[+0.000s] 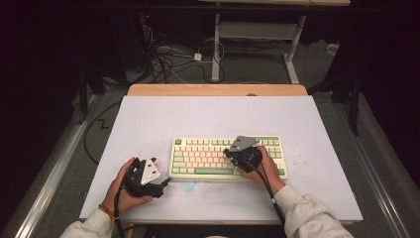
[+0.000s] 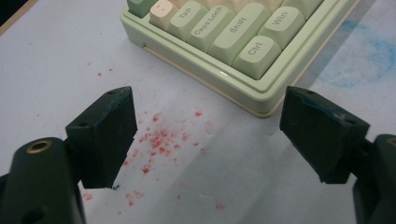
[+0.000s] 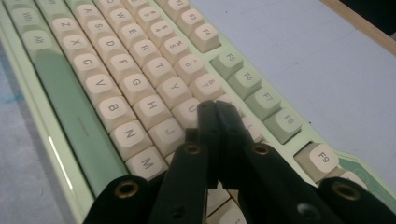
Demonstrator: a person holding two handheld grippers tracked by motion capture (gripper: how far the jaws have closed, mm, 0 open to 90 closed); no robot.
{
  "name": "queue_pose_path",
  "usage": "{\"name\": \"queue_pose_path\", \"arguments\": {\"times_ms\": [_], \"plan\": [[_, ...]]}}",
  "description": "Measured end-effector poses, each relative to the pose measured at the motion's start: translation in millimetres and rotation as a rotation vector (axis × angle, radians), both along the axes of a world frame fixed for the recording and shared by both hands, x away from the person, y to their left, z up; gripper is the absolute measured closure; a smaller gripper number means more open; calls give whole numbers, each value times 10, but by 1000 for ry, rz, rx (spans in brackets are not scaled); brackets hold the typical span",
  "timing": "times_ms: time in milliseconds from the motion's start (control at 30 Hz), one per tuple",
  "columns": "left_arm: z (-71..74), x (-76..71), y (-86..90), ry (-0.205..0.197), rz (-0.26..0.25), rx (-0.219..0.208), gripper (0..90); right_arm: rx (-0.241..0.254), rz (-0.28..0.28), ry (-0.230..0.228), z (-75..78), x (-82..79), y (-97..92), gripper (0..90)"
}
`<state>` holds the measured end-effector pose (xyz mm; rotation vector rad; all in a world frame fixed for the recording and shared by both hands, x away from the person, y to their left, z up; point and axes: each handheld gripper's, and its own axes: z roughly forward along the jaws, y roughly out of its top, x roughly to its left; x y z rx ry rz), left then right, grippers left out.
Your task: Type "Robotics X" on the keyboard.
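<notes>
Keyboard (image 1: 228, 157), pale green case with cream and pink keycaps, lies flat on the white mat (image 1: 148, 119), toward the person's edge and slightly right of centre. Right gripper (image 3: 215, 108) sits over the keyboard's right-middle keys, its 2 jaws closed tip to tip with nothing between them, the joined tip low over the U/I area; whether it touches a cap I cannot tell. In the high view the right hand (image 1: 260, 168) rests at the keyboard's near edge. Left gripper (image 2: 205, 135) lies on the mat just beside the keyboard's left near corner, jaws wide apart and empty, aimed toward the Ctrl key (image 2: 256, 55). Red specks (image 2: 161, 137) and a blue smudge (image 2: 364, 56) mark the mat near that corner. Judgement: the work in hand looks like key pressing with the closed tip. Risk: the blunt tip could straddle 2 caps and press both, or a slanted push could slide the unheld keyboard.
</notes>
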<state>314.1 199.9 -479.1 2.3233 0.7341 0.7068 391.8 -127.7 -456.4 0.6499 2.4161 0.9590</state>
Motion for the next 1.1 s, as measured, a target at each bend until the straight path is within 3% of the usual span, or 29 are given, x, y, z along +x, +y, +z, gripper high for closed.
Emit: {"name": "queue_pose_path", "arguments": {"times_ms": [433,567,1100], "plan": [[-12,4,-6,9,-3,10,178,-32,-7,4,-12,62,70,899],[-15,1,-11,11,-6,17,178,-52,5,27,-19,69,81,900],[-21,6,-8,12,-3,19,178,15,-5,-12,101,22,8,881]]}}
